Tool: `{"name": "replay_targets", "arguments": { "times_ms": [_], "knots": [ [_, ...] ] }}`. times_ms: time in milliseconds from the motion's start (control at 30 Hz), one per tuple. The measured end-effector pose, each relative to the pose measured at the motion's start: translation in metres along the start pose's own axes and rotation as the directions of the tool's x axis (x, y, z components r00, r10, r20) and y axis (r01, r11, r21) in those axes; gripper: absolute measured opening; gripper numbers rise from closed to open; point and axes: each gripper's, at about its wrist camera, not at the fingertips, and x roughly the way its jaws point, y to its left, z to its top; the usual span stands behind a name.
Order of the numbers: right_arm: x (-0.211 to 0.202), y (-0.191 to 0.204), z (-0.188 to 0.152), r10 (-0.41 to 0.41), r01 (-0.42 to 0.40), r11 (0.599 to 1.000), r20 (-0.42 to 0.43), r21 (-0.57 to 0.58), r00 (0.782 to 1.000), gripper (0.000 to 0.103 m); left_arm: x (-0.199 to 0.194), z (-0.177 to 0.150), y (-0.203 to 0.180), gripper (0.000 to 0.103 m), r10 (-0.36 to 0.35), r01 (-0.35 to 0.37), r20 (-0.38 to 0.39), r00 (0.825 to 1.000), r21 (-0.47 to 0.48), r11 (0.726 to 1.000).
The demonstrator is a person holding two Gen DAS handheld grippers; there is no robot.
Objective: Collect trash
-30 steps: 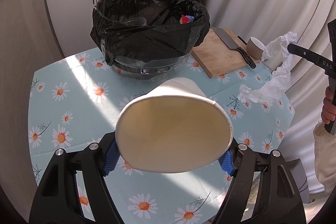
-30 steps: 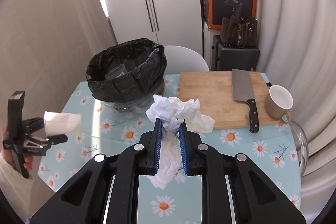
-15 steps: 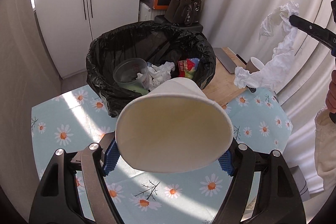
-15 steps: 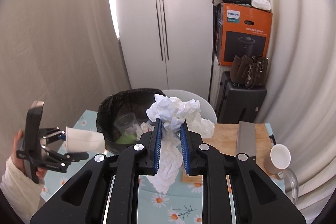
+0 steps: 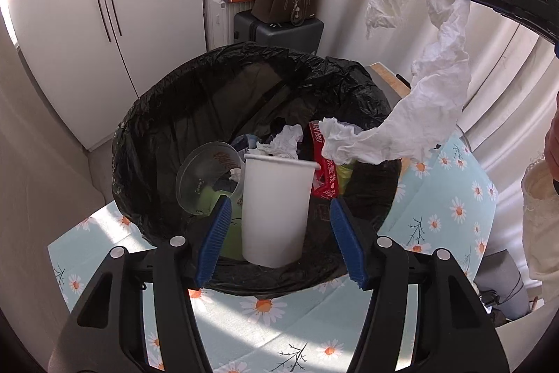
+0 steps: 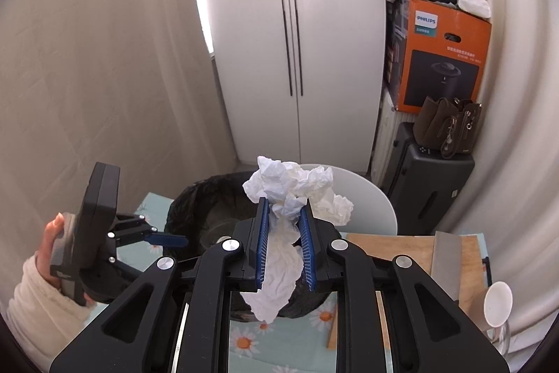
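White paper cup (image 5: pixel 276 212) upright over black-lined bin (image 5: pixel 167 128); crumpled white tissue (image 6: pixel 286 226) pinched aloft.

Bright daylight enters from a window strip beside the white cupboard (image 6: pixel 297 58), blown out to glare. Sun patches and hard shadows fall across the floral surface (image 5: pixel 450 219). Both fisheye views are sharp at centre, with lines bowing strongly outward and black vignetting in every corner

Both views (overhead) share bin (image 5: pixel 244 114).
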Motion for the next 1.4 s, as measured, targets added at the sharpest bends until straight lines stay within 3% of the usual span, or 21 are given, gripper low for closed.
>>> {"name": "replay_targets", "arguments": {
  "times_ms": [100,133,167,233,333,467,533,633,700,867,1133,1400],
  "knots": [
    [0.032,0.005,-0.003,0.032,-0.032,0.999,-0.041,0.002,0.999,0.019,0.004,-0.002,0.006,0.086,0.006,-0.007,0.028,1.0,0.001,1.0],
    [0.042,0.009,-0.005,0.012,-0.013,1.0,-0.057,-0.019,0.998,0.026,0.004,-0.004,0.008,0.089,0.015,-0.015,0.034,0.999,0.007,1.0],
    [0.052,0.012,-0.008,0.009,-0.013,0.999,-0.08,-0.042,0.997,0.046,0.005,-0.005,0.01,0.091,0.02,-0.021,0.029,0.999,0.01,1.0],
    [0.064,0.017,-0.015,0.012,-0.02,0.997,-0.098,-0.079,0.995,0.074,0.006,-0.008,0.016,0.095,0.046,-0.046,0.023,0.999,0.013,0.999],
    [0.075,0.023,-0.023,-0.01,-0.004,0.992,-0.112,-0.126,0.994,0.086,0.005,-0.011,0.021,0.096,0.036,-0.036,0.049,0.998,0.011,0.999],
    [0.086,0.016,-0.032,-0.025,0.011,0.995,-0.143,-0.095,0.989,0.087,0.001,-0.012,0.02,0.097,0.056,-0.055,0.081,0.995,-0.014,0.998],
    [0.086,0.009,-0.035,-0.039,0.029,0.997,-0.145,-0.072,0.989,0.087,-0.011,-0.014,0.016,0.097,0.077,-0.075,0.133,0.988,-0.017,0.997],
    [0.081,-0.003,-0.041,-0.006,0.006,1.0,-0.15,-0.001,0.989,0.087,-0.029,-0.016,0.012,0.097,0.048,-0.041,0.183,0.982,-0.046,0.998],
    [0.076,-0.01,-0.045,-0.001,0.007,0.999,-0.149,0.039,0.989,0.087,-0.036,-0.019,0.007,0.097,0.086,-0.081,0.194,0.977,-0.033,0.996],
    [0.058,-0.021,-0.061,0.046,-0.027,0.991,-0.14,0.135,0.989,0.087,-0.044,-0.033,-0.003,0.097,0.086,-0.08,0.195,0.977,-0.037,0.996],
    [0.022,-0.005,-0.092,-0.023,0.038,0.995,-0.147,0.096,0.989,0.087,-0.047,-0.065,-0.042,0.097,0.107,-0.115,0.184,0.977,0.032,0.993],
    [-0.013,0.021,-0.127,-0.037,0.041,0.999,-0.155,0.026,0.987,0.087,-0.061,-0.099,-0.071,0.097,0.088,-0.09,0.216,0.972,-0.002,0.996]
  ]
}}
